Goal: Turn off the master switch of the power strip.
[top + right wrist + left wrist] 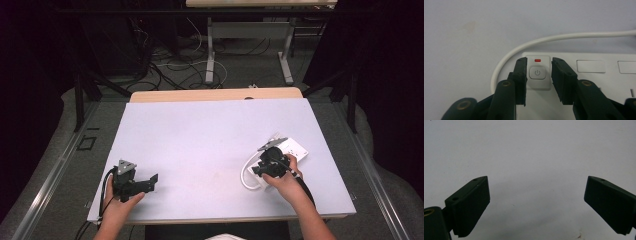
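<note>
A white power strip (296,148) lies flat at the right of the table, its white cable (244,176) looping off its near end. My right gripper (260,168) points down at that end. In the right gripper view its jaws (539,77) stand a little apart over the strip (599,82), one on each side of the square power button (537,73), not pressing it. A small red light (537,60) glows just past the button, and the cable (506,56) curves away to the left. My left gripper (150,183) rests near the front left, open wide (536,207) over bare tabletop.
The pale table (200,135) has a wooden back edge (215,94). Beyond it lie floor cables (170,70) and the legs of another desk (210,55). Blank sockets (591,66) run along the strip to the right of the button.
</note>
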The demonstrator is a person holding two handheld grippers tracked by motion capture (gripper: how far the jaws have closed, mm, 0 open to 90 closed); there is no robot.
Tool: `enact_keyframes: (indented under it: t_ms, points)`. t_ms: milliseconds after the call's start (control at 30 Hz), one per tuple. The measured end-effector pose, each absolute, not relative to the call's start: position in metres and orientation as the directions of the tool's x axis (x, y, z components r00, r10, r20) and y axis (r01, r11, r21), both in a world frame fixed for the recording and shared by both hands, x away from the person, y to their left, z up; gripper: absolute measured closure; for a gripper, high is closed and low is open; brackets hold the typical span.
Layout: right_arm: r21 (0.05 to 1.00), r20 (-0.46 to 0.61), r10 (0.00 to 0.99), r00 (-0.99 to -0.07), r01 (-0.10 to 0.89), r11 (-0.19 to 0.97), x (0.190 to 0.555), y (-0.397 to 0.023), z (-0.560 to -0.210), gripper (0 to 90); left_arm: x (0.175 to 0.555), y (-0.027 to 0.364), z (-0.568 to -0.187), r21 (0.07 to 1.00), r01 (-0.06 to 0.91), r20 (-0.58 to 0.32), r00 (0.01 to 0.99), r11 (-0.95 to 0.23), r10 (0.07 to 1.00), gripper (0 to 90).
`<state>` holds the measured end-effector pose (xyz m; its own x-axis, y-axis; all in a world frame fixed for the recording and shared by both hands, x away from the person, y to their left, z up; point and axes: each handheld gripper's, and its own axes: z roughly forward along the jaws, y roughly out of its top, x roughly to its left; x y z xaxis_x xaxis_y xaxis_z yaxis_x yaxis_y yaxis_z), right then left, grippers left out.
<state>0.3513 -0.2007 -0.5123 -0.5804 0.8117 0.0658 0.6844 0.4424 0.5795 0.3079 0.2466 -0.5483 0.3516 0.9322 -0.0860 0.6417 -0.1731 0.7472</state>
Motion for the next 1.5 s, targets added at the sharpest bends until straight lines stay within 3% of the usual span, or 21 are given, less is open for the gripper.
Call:
enact_keyframes:
  t_ms: [133, 533, 767, 867, 1100, 1267, 1500]
  points:
    - [0.587, 0.054, 0.815, -0.577, 0.678, 0.442, 0.351, -0.202, -0.509, 55.7, 0.308, 0.247, -0.548, 0.750, 0.639, -0.085, 0.353, -0.173, 0.932, 6.4]
    - [0.611, 0.090, 0.819, -0.567, 0.681, 0.404, 0.349, -0.205, -0.503, 47.0, 0.308, 0.247, -0.549, 0.750, 0.640, -0.089, 0.348, -0.167, 0.933, 6.5]
    - [0.614, 0.081, 0.834, -0.546, 0.686, 0.390, 0.349, -0.210, -0.499, 33.4, 0.308, 0.247, -0.549, 0.750, 0.639, -0.087, 0.350, -0.170, 0.933, 6.6]
    - [0.633, 0.076, 0.843, -0.532, 0.679, 0.371, 0.348, -0.210, -0.496, 22.4, 0.308, 0.247, -0.549, 0.750, 0.639, -0.088, 0.350, -0.169, 0.933, 6.6]
    - [0.646, 0.074, 0.857, -0.510, 0.679, 0.349, 0.346, -0.213, -0.493, 13.3, 0.308, 0.247, -0.549, 0.748, 0.642, -0.090, 0.349, -0.168, 0.933, 6.6]
    - [0.656, 0.067, 0.868, -0.492, 0.677, 0.334, 0.346, -0.217, -0.491, 0.0, 0.308, 0.247, -0.549, 0.754, 0.638, -0.094, 0.343, -0.159, 0.935, 6.6]
    - [0.670, 0.053, 0.876, -0.479, 0.668, 0.324, 0.343, -0.224, -0.488, 0.0, 0.308, 0.247, -0.548, 0.753, 0.638, -0.094, 0.346, -0.161, 0.933, 6.5]
